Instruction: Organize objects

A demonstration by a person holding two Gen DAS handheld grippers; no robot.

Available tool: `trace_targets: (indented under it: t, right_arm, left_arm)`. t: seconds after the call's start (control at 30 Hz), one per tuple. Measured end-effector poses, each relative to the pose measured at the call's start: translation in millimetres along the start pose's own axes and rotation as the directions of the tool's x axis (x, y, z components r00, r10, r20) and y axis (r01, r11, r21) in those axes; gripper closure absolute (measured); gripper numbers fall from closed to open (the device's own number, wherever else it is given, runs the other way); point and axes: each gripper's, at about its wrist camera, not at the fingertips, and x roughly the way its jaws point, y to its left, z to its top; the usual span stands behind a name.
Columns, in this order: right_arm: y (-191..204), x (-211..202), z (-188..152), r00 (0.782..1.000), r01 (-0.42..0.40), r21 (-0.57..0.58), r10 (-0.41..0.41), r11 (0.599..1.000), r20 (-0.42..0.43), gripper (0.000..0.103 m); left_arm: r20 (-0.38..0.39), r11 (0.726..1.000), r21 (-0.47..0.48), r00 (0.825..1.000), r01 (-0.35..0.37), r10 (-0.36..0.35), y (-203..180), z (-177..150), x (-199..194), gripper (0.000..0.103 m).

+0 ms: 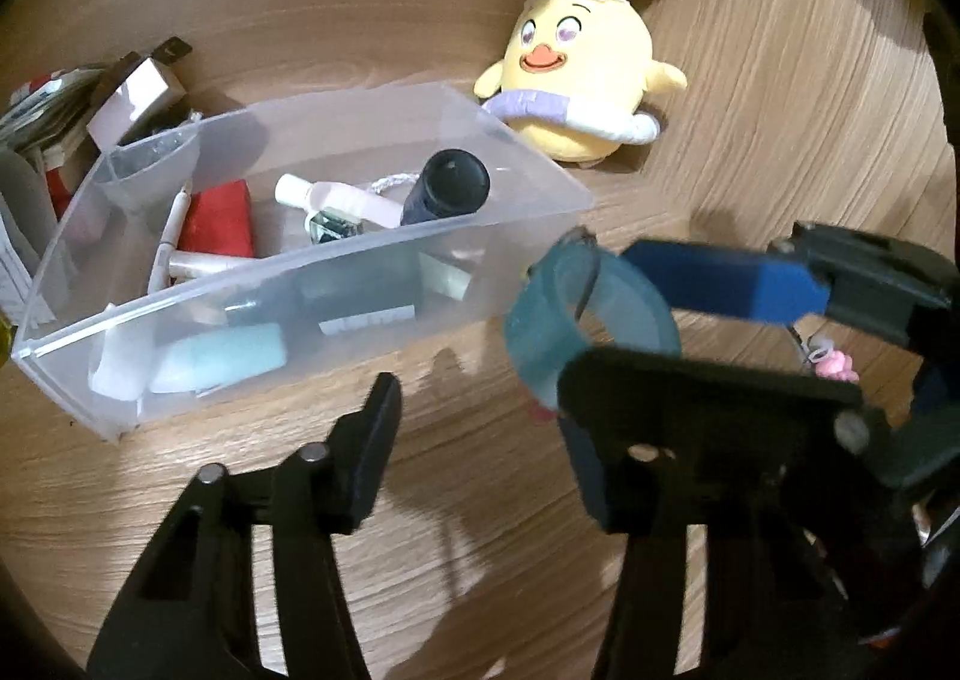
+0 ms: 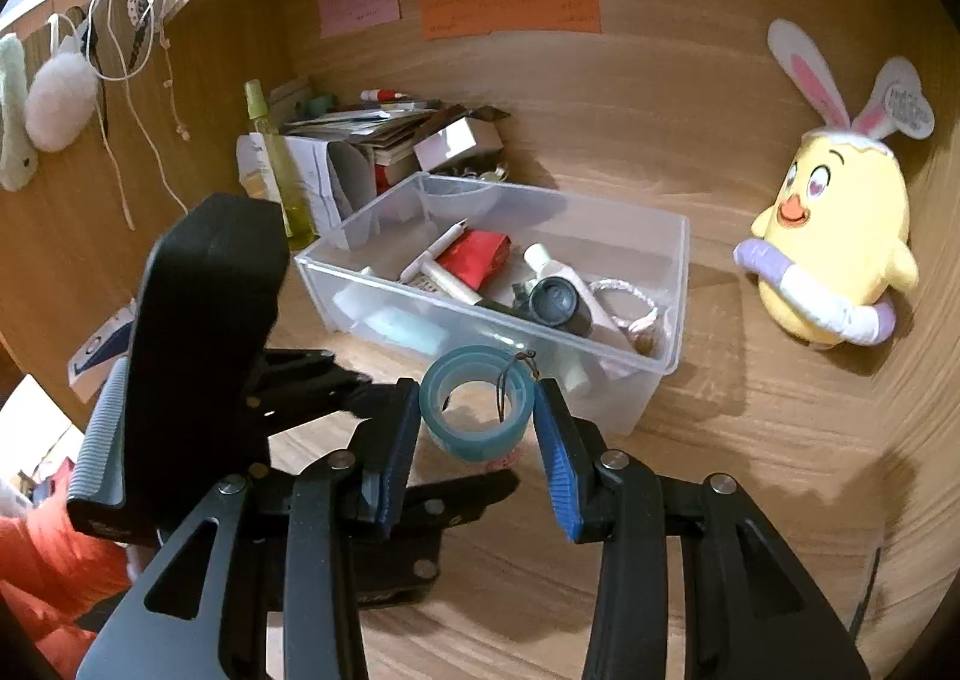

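Wood-grain desk surface (image 2: 750,500) and a wooden back wall (image 2: 660,98) frame the scene, with pink, green and orange paper notes (image 2: 510,5) stuck to the wall. Closest to the cameras, a roll of translucent blue tape (image 2: 477,410) sits between the blue-padded fingers of the right gripper (image 2: 477,428); the pads (image 2: 555,458) press its sides, so the tongs grasp the roll, which is just in front of the near wall of a clear plastic bin (image 2: 672,284). A thin dark cord hangs across the roll's opening (its attachment cannot be made out). The left gripper (image 1: 480,398) stands beside it with its jaws spread wide, gripping nothing, one finger overlapping the tape in the left wrist view. Inside the bin lie a dark cylindrical bottle (image 1: 447,188), a red packet (image 1: 219,218), a white pen (image 1: 168,236) and a pale blue case (image 1: 222,356). Beyond the bin, to the right, a yellow chick plush with bunny ears (image 2: 840,236) leans against the wall. Left of the bin are stacked papers (image 2: 372,125) and a yellow-green spray bottle (image 2: 276,164).
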Motion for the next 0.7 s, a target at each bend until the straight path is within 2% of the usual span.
trace_targets:
  t: [0.07,0.2,0.3,0.47,0.7]
  right_arm:
    - [2.3,0.4,-1.5,1.000,-0.009,-0.005,0.009,1.000,-0.005,0.067]
    - [8.5,1.3,-2.9,0.999,-0.034,-0.008,0.034,0.999,-0.007,0.067]
    - [12.8,3.8,-3.4,0.999,-0.051,-0.008,0.051,0.999,-0.013,0.067]
    - [15.6,2.2,-3.3,0.999,-0.048,-0.007,0.048,0.999,-0.007,0.067]
    - [3.4,-7.9,1.6,1.000,-0.006,0.023,0.005,1.000,0.023,0.070]
  left_arm:
    - [0.009,1.000,-0.002,1.000,0.002,-0.002,0.9,-2.3,-0.2,0.059]
    - [0.007,1.000,0.001,1.000,0.006,-0.006,0.3,-4.3,1.7,0.081]
    - [0.017,1.000,-0.009,1.000,0.015,-0.015,2.2,-4.8,0.3,0.093]
    - [0.054,1.000,-0.025,0.998,0.014,-0.013,6.6,-5.0,-7.2,0.095]
    - [0.051,0.998,-0.061,0.999,-0.013,0.016,21.4,-7.6,-14.0,0.095]
